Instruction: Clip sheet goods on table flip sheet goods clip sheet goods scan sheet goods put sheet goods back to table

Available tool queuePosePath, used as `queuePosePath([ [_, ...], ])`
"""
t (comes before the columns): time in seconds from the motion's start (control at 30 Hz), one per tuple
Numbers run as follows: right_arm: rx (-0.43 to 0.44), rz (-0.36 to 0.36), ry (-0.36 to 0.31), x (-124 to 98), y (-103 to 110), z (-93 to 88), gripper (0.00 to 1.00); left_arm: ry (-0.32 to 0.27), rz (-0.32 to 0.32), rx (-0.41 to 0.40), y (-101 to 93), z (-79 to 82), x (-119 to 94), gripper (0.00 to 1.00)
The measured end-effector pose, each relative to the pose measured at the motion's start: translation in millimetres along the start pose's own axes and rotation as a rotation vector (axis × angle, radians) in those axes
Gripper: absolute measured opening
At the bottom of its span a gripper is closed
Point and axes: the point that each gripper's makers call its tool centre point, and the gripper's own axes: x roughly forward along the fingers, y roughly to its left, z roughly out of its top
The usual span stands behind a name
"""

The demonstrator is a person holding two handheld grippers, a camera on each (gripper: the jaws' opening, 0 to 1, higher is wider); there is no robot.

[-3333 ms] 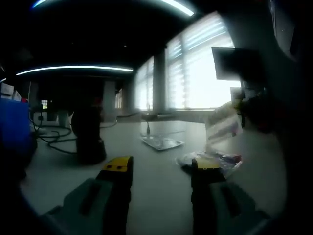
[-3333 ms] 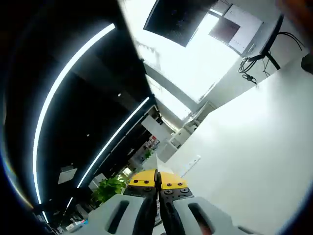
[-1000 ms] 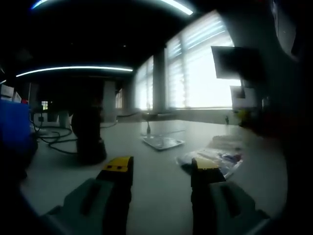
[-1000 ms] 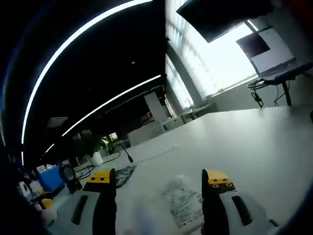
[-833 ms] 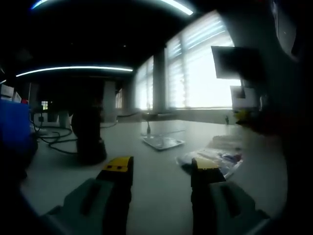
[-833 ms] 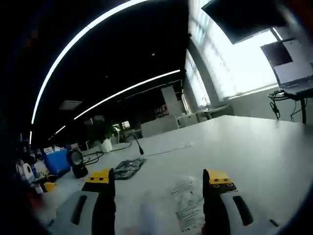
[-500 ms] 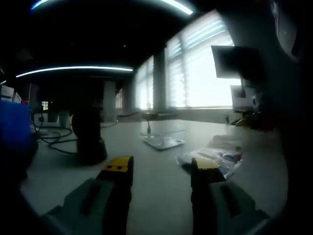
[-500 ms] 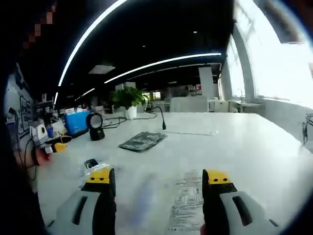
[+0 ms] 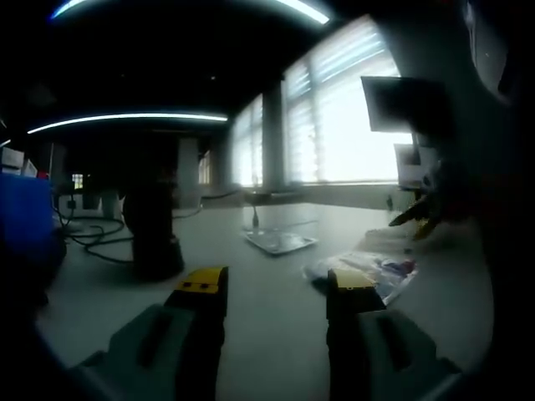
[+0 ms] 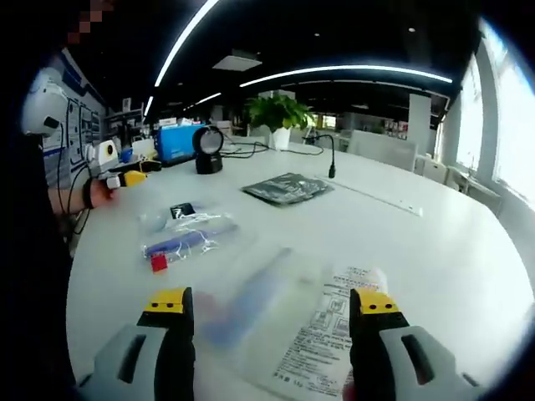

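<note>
- In the right gripper view the right gripper (image 10: 272, 311) has its yellow-tipped grey jaws spread wide, gripping nothing; 3.3 s ago they were pressed together and the camera looked up at the ceiling lights.
- Lying flat on the round white table (image 10: 435, 242), between and just beyond those jaws, is the clear plastic bag with a printed white paper sheet inside (image 10: 288, 313). A second ago that bag showed only as a small patch between the jaws; the camera has swung since then, so more of the tabletop is in sight.
- Farther off on the table lie a second clear bag holding blue and red items (image 10: 185, 236) and a dark flat packet (image 10: 287, 188); a black round scanner on a stand (image 10: 207, 148) stands near the far edge.
- In the left gripper view the left gripper (image 9: 276, 288) has its jaws apart and empty, in the same pose as in all the earlier frames.
- There the bag with coloured items (image 9: 376, 271) lies just past the right jaw, the flat packet (image 9: 280, 242) beyond it, the black scanner (image 9: 152, 225) to the left.
- At the right edge of that view, the other gripper's yellow tips (image 9: 418, 219) sit low by the table; half a second ago they were higher.
</note>
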Motion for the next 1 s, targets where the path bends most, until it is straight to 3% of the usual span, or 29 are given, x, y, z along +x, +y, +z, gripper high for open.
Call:
queuePosePath([
  [0.17,0.018,0.007,0.024,4,-10,-9.3,0.71,-0.003,0.000,-0.002,0.3,0.6,0,0.40],
  [0.3,0.046,-0.002,0.085,5,-14,-27.8,0.70,-0.005,0.000,-0.002,0.2,0.9,0,0.40],
  [0.77,0.080,-0.114,0.074,9,-10,-23.7,0.72,-0.007,0.002,-0.013,1.4,1.1,0,0.40],
  [1.0,0.143,-0.225,0.084,9,-5,-23.4,0.72,-0.009,-0.002,-0.015,1.3,1.3,0,0.40],
])
